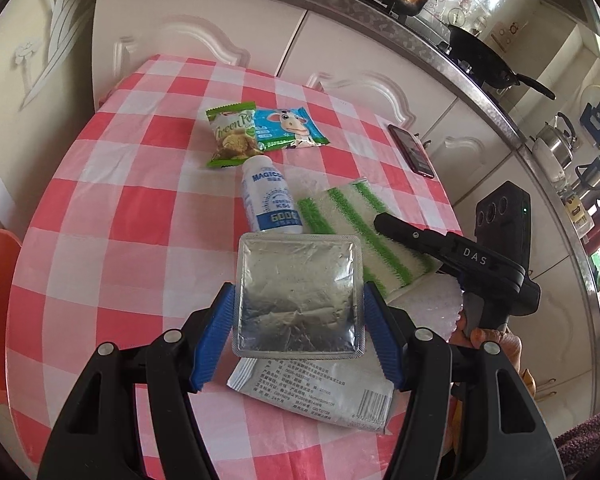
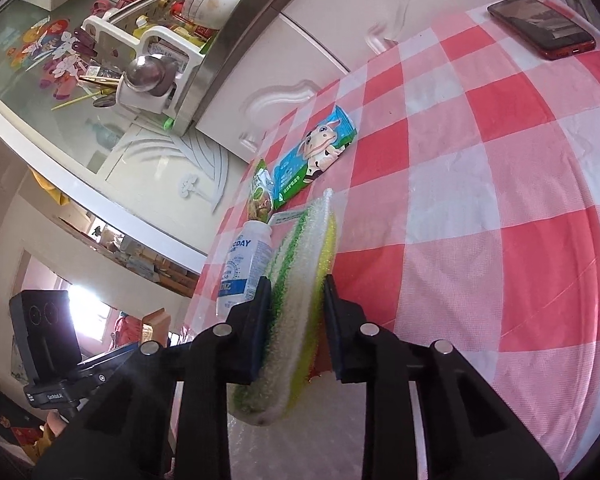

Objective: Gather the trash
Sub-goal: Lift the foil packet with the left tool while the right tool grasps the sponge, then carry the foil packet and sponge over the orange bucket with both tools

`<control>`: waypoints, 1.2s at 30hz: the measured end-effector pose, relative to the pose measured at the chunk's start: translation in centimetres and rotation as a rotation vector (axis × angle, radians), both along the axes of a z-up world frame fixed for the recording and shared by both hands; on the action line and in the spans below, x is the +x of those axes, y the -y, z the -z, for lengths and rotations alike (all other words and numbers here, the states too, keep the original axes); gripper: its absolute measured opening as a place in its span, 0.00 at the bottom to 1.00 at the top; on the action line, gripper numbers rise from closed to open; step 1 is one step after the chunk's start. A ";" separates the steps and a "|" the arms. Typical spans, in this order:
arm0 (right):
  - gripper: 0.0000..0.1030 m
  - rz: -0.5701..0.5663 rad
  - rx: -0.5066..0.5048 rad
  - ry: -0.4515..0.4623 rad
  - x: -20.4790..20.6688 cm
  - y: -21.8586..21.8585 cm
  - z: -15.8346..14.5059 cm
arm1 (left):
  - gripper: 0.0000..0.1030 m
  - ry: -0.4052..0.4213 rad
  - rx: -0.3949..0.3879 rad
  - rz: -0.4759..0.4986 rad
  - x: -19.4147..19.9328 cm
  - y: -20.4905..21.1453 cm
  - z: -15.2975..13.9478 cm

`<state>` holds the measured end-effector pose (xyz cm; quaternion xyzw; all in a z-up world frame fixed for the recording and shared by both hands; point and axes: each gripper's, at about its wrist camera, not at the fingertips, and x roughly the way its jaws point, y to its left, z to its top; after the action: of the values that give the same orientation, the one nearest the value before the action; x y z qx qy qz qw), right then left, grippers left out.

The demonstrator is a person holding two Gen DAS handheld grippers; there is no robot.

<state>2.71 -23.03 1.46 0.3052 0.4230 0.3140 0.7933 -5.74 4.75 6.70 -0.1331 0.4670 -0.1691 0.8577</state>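
**Left wrist view: foil pack held, sponge cloth pinched on the right**

Left wrist camera, nearest first: the left tongs (image 1: 299, 322) stand about half open, their blue pads pressed against both side edges of a square silver foil pack (image 1: 298, 294), which is lifted above the surface (image 1: 100, 200). Under it lies a flattened grey printed sachet (image 1: 320, 394) on the red-and-white checked cloth. Just beyond stands a white bottle (image 1: 271, 196) lying on its side, with a green snack wrapper (image 1: 233, 134) and a blue cow-printed wrapper (image 1: 290, 128) side by side behind it. A dark phone (image 1: 411, 151) lies near the far right edge.

From the right wrist camera, the right tongs (image 2: 294, 322) are narrowed down on a green-striped sponge cloth (image 2: 296, 300), held on edge between the black pads; whether both pads press it firmly I cannot tell. The bottle lies just to its left, the wrappers farther off, the phone at the far corner.
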 end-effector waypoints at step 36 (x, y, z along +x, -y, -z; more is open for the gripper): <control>0.22 -0.024 -0.018 0.236 -3.0 -8.9 -10.2 | 0.62 0.118 -0.056 -0.112 -3.9 -12.3 2.7</control>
<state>-0.31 -14.18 11.67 0.2542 0.3331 0.3534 0.8364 -9.64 17.09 3.96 -0.1728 0.4024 -0.1415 0.8878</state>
